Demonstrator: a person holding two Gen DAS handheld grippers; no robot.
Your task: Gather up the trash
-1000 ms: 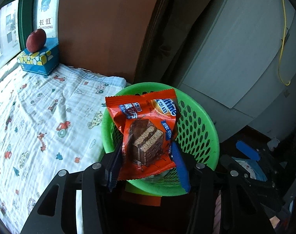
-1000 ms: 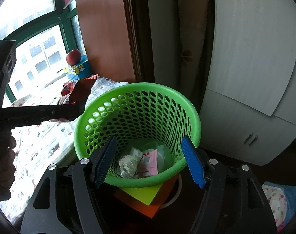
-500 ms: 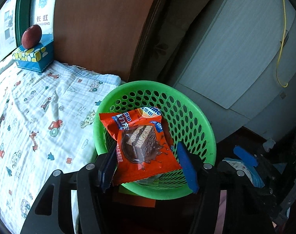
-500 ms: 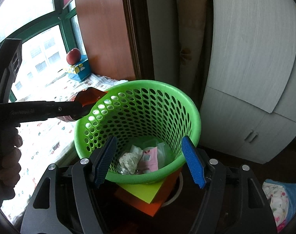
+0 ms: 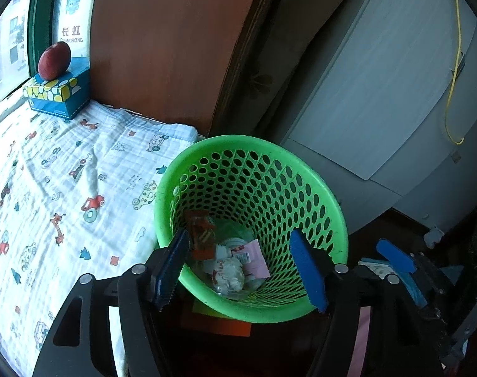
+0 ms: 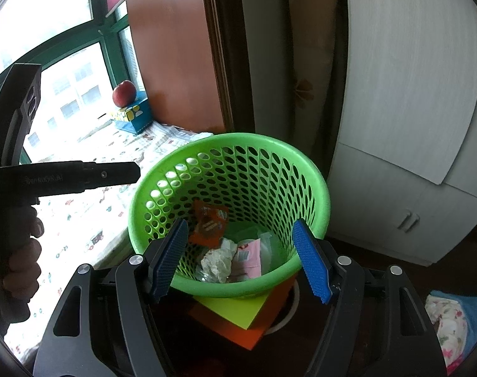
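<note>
Left wrist view: your left tool (image 5: 243,270) hangs over the green basket (image 5: 329,201), its jaws opening with nothing between them — only the basket's inside shows in the gap. The orange wrapper (image 5: 200,235) lies inside, against the near-left wall, beside a crumpled white wad (image 5: 230,270) and a pink packet (image 5: 254,257) on the bottom. To the left, a blanket (image 5: 65,182) printed with cars and giraffes covers the bed. At its far end an apple (image 5: 54,61) sits on a blue tissue box (image 5: 57,95) by the window. A yellow cord (image 5: 452,94) hangs down the pale cabinet on the right.

Right wrist view: your right tool (image 6: 241,257) is held just above the basket's (image 6: 317,188) near rim, jaws set wide and empty — the blue pads (image 6: 312,262) grip nothing. The wrapper (image 6: 208,223) rests tilted against the left wall inside, above the wad (image 6: 216,262) and next to the packet (image 6: 249,256). Your left hand (image 6: 15,260) shows at the frame's left edge, wrapped around the other tool's black handle, whose barrel reaches toward the basket's rim. The basket stands on a yellow-green sheet (image 6: 235,311) over an orange one.
</note>
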